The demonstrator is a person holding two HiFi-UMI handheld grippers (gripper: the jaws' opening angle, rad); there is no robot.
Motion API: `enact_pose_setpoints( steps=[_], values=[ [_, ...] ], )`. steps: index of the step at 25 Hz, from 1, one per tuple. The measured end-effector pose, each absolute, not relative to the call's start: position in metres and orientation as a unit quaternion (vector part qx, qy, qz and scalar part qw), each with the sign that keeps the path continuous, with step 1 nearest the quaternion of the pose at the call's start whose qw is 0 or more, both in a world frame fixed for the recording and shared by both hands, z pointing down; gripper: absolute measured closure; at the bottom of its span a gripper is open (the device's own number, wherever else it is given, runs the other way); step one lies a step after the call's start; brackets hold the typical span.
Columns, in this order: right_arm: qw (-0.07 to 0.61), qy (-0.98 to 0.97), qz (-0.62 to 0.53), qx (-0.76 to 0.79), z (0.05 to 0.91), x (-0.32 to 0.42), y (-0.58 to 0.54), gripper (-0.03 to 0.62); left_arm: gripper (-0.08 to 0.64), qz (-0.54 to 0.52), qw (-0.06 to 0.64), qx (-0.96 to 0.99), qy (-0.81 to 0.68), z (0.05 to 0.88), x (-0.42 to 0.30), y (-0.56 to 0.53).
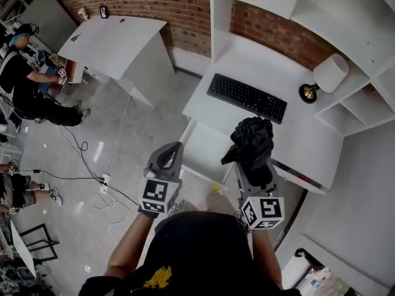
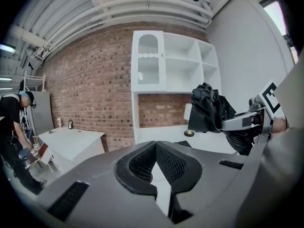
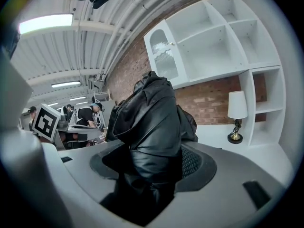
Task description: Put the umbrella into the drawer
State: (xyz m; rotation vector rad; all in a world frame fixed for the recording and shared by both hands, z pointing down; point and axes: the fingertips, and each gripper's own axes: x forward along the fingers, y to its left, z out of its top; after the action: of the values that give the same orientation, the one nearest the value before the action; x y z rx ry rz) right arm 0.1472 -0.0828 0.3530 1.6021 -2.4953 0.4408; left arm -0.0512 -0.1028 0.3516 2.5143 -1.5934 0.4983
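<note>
Head view stuff: the black umbrella (image 1: 252,137) is seen clamped in the right gripper (image 1: 253,168), with bunched fabric sticking up past the jaws. It's held over the front edge of the white desk (image 1: 308,134), right by the pulled-out drawer (image 1: 207,150). The left gripper (image 1: 171,156) is held alongside, jaws closed together on nothing.

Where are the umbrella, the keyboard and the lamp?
umbrella (image 1: 252,140), head view, on its folded black fabric.
keyboard (image 1: 247,97), head view, on its middle keys.
lamp (image 1: 331,73), head view, on its white shade.
</note>
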Motion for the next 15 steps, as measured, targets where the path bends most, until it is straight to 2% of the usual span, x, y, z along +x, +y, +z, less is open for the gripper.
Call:
enact_pose_setpoints(
  steps=[15],
  values=[
    [0.092,-0.845,0.181,0.495,0.391,0.153,-0.126,0.319,0.545,0.190,0.087,0.809,-0.549,0.383,-0.046,-0.140]
  ],
)
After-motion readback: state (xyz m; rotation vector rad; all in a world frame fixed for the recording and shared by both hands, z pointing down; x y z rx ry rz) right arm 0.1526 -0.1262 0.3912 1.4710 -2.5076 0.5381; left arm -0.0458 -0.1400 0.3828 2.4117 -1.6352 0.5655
